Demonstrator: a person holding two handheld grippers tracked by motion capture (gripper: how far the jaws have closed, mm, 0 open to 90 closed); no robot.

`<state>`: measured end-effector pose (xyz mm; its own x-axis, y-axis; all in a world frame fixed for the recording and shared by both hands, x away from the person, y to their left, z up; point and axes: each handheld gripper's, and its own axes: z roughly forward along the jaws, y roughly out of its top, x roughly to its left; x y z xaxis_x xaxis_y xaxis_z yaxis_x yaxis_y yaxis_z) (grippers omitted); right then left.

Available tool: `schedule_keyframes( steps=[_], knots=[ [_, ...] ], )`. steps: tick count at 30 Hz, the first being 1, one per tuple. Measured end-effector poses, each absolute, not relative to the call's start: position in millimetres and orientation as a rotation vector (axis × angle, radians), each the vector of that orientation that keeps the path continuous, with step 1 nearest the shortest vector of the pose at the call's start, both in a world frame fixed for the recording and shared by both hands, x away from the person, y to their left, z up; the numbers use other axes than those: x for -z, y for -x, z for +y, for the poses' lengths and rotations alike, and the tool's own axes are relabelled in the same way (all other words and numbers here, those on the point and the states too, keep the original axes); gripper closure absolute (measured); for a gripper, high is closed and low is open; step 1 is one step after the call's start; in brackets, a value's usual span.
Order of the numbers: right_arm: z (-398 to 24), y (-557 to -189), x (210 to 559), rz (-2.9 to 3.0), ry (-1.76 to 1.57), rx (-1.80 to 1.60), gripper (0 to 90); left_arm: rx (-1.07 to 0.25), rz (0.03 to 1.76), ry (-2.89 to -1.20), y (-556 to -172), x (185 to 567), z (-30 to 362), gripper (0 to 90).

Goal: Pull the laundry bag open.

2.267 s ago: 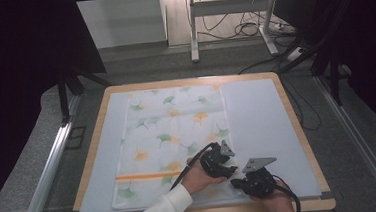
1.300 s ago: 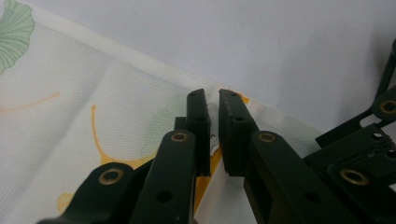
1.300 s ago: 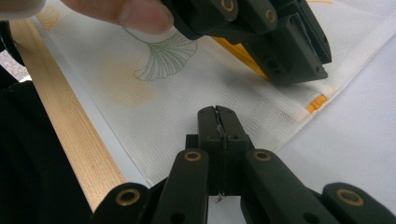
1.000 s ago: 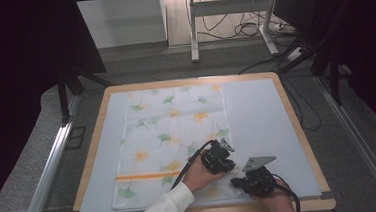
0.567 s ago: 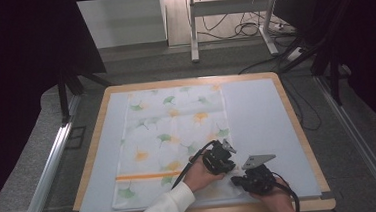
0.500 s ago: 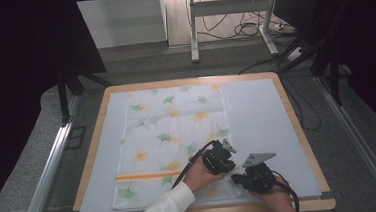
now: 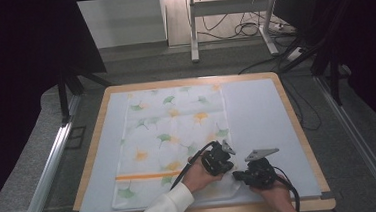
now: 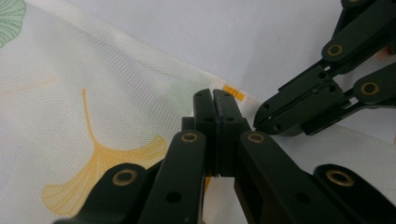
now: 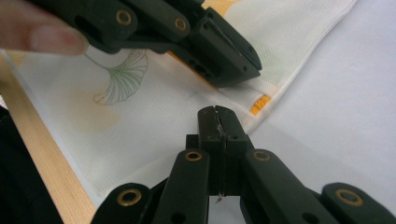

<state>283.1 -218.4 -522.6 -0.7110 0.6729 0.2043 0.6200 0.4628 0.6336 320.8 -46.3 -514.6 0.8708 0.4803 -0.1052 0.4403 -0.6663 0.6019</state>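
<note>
At approx 5 o'clock on the pale blue mat (image 7: 256, 111) of the wood-rimmed table (image 7: 298, 128), near-right corner of the white cloth w/ green and yellow ginkgo-leaf print (image 7: 173, 137) lies flat, small orange tag (image 8: 234, 92) at its hem. L gripper (image 8: 215, 100): jaws just closed, now fully together w/ tips on the cloth beside the tag; can't tell if fabric is pinched. R gripper (image 9: 218, 116): jaws together at the cloth's edge at 6 o'clock of the tag, grip on fabric unclear.

This looks like a lab or test room. A wood-rimmed table (image 7: 298, 128) stands between dark curtains (image 7: 19, 87). Loose black cables (image 7: 251, 29) lie on the grey carpet floor (image 7: 173, 62).
</note>
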Motion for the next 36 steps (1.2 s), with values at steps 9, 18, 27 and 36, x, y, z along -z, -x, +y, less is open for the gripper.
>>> schedule_keyframes(
  steps=[9, 18, 27, 36],
  knots=[
    [-220, -288, 524, 2.624, -1.231, -1.115, 89.6, -0.092, 0.644, -2.405, -319, 514, -44, 90.0],
    [-226, -291, 527, 2.618, -1.324, -1.183, 89.7, -0.1, 0.638, -2.412, -318, 514, -42, 90.0],
    [-226, -292, 528, 2.62, -1.337, -1.187, 89.7, -0.105, 0.634, -2.435, -316, 512, -36, 90.0],
    [-226, -292, 528, 2.621, -1.345, -1.193, 89.7, -0.101, 0.64, -2.435, -314, 511, -26, 90.0]
  ],
)
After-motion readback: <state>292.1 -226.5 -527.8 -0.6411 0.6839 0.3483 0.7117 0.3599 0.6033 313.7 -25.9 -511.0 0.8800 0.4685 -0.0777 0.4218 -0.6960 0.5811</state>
